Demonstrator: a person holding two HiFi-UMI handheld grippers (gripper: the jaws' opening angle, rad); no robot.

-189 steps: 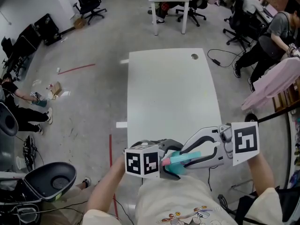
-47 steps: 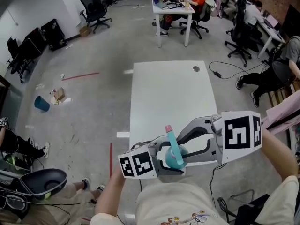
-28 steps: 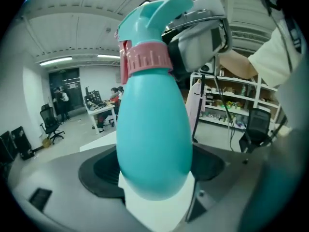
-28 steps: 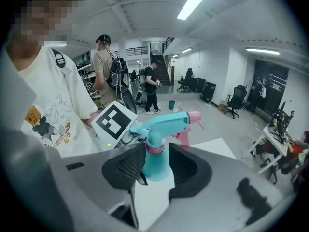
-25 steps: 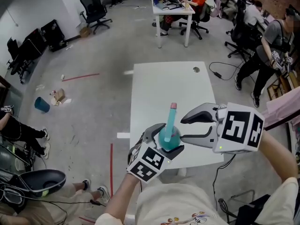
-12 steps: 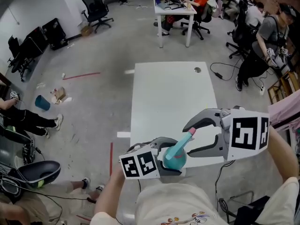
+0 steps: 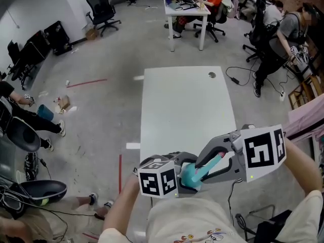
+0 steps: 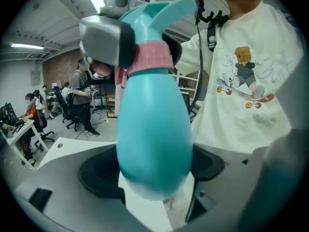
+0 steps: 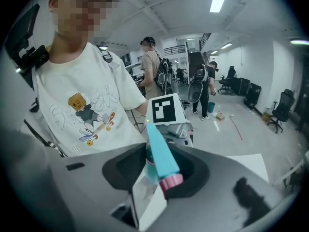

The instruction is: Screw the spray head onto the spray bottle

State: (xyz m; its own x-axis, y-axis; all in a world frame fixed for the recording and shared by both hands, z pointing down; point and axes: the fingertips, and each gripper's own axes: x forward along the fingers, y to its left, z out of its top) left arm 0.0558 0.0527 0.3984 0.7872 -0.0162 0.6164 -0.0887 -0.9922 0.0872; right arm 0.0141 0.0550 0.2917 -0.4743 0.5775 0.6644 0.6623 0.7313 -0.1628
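A teal spray bottle (image 7: 188,174) with a pink collar (image 8: 149,58) sits over the table's near edge, my left gripper (image 7: 186,180) shut on its round body (image 8: 152,129). The teal spray head (image 7: 208,164) with its pink tip (image 7: 220,155) slants up to the right. My right gripper (image 7: 215,162) reaches in from the right and its jaws are closing, with the head lying between them (image 9: 161,159). In the left gripper view one grey finger (image 8: 104,35) of the right gripper rests against the collar. The left gripper's marker cube (image 9: 164,109) shows behind the bottle.
The white table (image 7: 187,105) stretches away from me, with a cable hole (image 7: 211,75) at its far end. A desk (image 7: 185,6) and office chairs (image 7: 101,4) stand beyond it. A person (image 7: 283,34) is at the right, another at the left edge (image 7: 20,110).
The right gripper has come down and its jaws have narrowed around the spray head. The bottle has tipped lower toward the right, and the left gripper's cube has turned.
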